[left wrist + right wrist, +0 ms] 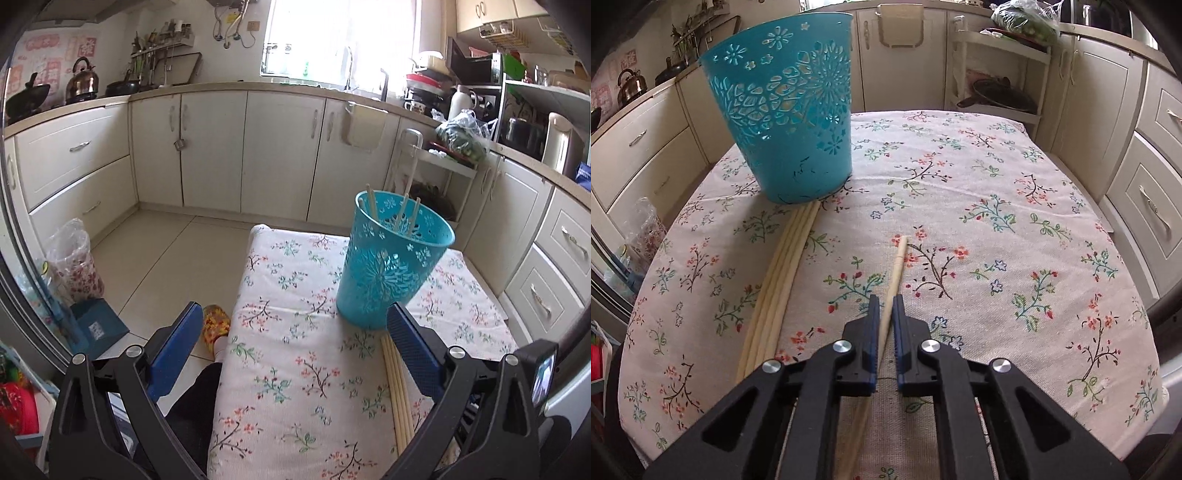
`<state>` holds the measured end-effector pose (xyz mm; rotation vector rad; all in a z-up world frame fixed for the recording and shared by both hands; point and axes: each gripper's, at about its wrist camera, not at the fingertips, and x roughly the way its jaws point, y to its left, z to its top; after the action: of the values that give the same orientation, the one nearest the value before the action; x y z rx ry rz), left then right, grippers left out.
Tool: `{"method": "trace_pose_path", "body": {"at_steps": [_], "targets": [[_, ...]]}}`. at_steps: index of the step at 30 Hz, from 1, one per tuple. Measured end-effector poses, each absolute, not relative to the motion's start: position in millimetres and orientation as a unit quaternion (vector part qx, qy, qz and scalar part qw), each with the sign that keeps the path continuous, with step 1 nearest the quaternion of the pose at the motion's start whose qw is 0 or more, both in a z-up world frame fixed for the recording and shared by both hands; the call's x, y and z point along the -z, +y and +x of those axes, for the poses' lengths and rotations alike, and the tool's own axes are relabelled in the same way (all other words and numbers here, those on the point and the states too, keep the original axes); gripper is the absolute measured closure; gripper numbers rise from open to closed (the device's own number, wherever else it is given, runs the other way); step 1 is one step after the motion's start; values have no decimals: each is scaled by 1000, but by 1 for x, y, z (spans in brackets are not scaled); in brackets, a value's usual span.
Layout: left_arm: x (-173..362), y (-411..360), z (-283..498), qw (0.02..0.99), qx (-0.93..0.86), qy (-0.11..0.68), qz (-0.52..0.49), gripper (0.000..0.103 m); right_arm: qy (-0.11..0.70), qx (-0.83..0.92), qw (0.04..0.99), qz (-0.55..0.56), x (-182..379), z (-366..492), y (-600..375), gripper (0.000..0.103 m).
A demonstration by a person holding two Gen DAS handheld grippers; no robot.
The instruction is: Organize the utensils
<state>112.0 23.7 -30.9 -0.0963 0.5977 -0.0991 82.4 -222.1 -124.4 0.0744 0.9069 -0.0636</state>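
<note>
A teal cut-out plastic basket (391, 258) stands upright on the floral tablecloth (295, 369) and holds three wooden chopsticks (400, 216). It also shows in the right wrist view (786, 110). Several loose chopsticks (397, 384) lie in a bundle in front of it, also seen in the right wrist view (779, 280). My left gripper (291, 328) is open and empty, above the table's left side, its right finger beside the bundle. My right gripper (885, 302) is shut on a single chopstick (897, 266), just to the right of the bundle.
Cream kitchen cabinets (221, 147) run along the back and right. A plastic bag (74, 258) and a blue box (98, 325) sit on the floor to the left. A person's leg and patterned slipper (216, 321) are at the table's left edge.
</note>
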Motion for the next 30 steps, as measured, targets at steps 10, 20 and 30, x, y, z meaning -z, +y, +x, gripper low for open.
{"method": "trace_pose_path", "body": {"at_steps": [10, 20, 30], "targets": [[25, 18, 99, 953, 51, 296, -37, 8, 357, -48, 913, 193, 85, 63, -253, 97], [26, 26, 99, 949, 49, 308, -49, 8, 219, -96, 946, 218, -20, 67, -253, 97], [22, 26, 106, 946, 34, 319, -39, 8, 68, -70, 976, 192, -117, 125, -238, 97]]}}
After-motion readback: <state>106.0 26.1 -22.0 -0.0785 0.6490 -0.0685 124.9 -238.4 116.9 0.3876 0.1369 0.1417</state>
